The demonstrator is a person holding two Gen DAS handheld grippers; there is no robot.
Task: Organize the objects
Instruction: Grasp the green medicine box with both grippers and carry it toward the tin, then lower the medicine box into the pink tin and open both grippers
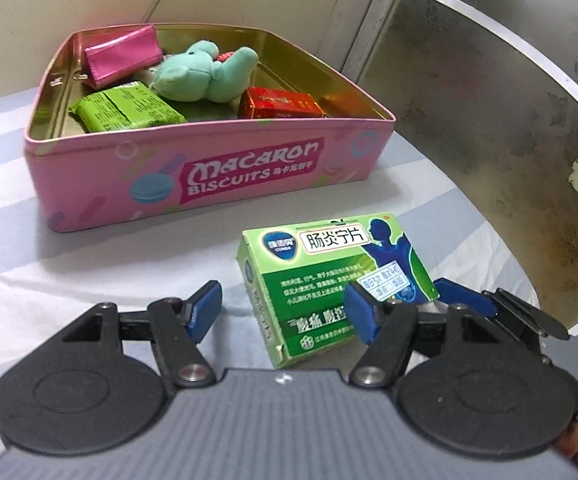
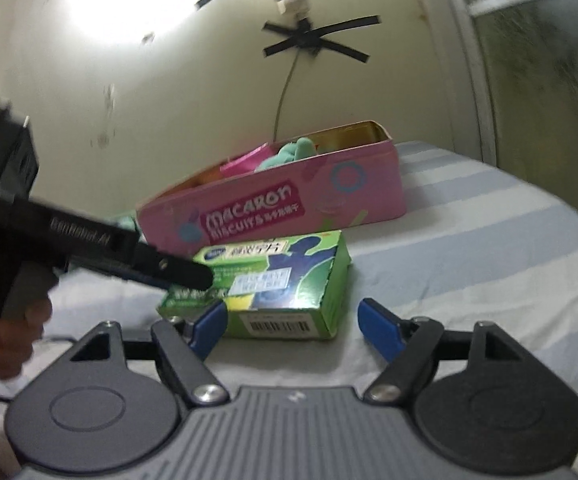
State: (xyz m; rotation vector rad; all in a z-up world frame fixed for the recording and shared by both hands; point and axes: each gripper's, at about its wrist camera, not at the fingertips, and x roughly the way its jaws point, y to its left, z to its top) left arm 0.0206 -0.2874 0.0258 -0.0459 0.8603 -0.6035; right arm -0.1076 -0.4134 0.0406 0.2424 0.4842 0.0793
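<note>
A green medicine box lies tilted on the striped cloth in front of a pink Macaron Biscuits tin. My left gripper is open, its two blue pads astride the box's near left part. In the right wrist view the same box lies just ahead of my open right gripper, with the left gripper's black finger over its left end. The tin stands behind it. Inside the tin are a teal plush toy, a green packet, a pink pouch and a red packet.
The striped blue-and-white cloth covers the surface. A cream wall with black tape and a cable stands behind the tin. A frosted glass door is on the right, beyond the surface's edge.
</note>
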